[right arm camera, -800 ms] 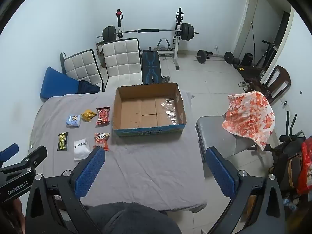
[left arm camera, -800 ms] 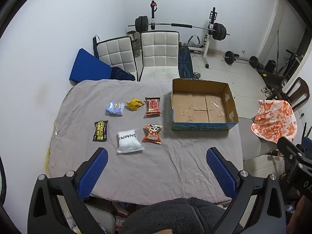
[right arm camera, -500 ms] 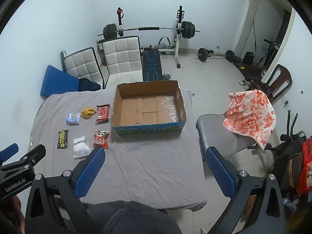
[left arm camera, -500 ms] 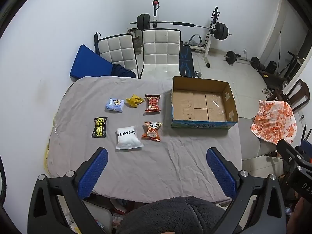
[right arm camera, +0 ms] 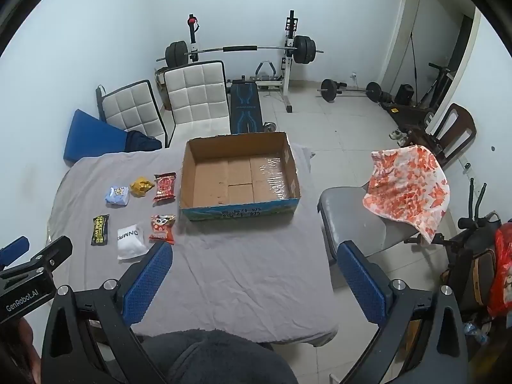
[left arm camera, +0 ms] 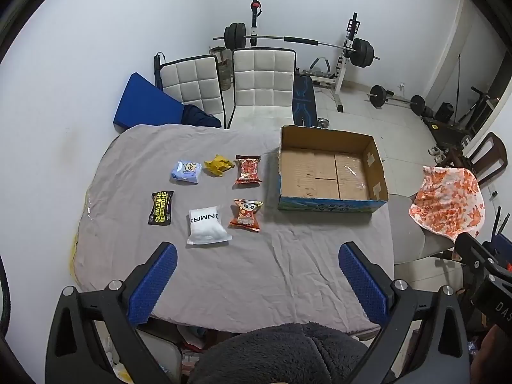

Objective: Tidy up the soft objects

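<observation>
Several soft packets lie on the grey-clothed table (left arm camera: 256, 272): a white pouch (left arm camera: 207, 228), a black wipes packet (left arm camera: 161, 207), a light blue pack (left arm camera: 187, 172), a crumpled yellow bag (left arm camera: 218, 164) and two red snack bags (left arm camera: 248, 169) (left arm camera: 246, 215). An open, empty cardboard box (left arm camera: 329, 169) stands to their right; it also shows in the right wrist view (right arm camera: 240, 179). My left gripper (left arm camera: 256, 283) is open and empty, high above the table's near edge. My right gripper (right arm camera: 252, 283) is open and empty, also above the near edge.
Two white padded chairs (left arm camera: 262, 83) and a blue mat (left arm camera: 144, 102) stand behind the table. A grey chair with an orange-patterned cloth (right arm camera: 406, 188) is at the right. A barbell rack (right arm camera: 243, 51) and weights are on the tiled floor beyond.
Both views have shifted slightly: the table and packets sit a little lower and nearer in frame. Both grippers stay open; nothing on the table moved.
</observation>
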Demonstrator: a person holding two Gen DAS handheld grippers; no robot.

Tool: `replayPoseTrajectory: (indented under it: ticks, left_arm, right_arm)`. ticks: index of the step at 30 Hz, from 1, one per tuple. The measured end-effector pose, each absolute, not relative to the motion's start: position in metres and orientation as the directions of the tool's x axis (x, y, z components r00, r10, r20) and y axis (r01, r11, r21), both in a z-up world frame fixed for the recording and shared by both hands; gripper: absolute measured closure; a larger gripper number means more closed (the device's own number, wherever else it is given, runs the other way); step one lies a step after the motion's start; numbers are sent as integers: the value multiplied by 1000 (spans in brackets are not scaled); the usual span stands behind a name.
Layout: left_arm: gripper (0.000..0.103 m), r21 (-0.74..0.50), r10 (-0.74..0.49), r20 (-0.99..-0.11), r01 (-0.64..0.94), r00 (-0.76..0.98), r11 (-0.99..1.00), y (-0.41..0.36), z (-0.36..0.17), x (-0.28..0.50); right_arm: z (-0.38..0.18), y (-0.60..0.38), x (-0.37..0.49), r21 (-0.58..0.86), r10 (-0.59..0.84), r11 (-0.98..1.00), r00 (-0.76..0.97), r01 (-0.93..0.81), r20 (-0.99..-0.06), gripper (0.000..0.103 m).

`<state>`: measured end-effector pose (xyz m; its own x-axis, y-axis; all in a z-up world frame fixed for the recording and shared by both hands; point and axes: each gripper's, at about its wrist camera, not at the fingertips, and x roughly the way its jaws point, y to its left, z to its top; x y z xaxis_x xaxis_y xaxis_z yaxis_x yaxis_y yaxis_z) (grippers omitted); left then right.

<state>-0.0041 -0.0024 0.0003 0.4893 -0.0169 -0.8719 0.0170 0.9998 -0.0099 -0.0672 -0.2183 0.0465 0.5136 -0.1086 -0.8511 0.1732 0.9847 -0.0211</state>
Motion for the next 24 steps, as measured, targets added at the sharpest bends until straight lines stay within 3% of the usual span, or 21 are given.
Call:
replayPoseTrajectory:
  ticks: [24]
  left_arm:
    - [0,-24,-30,-862,18,506,1000,-6,4,-7]
  right_arm:
    - [51,-219,-67,-17,-102,986,524,165,-845,0]
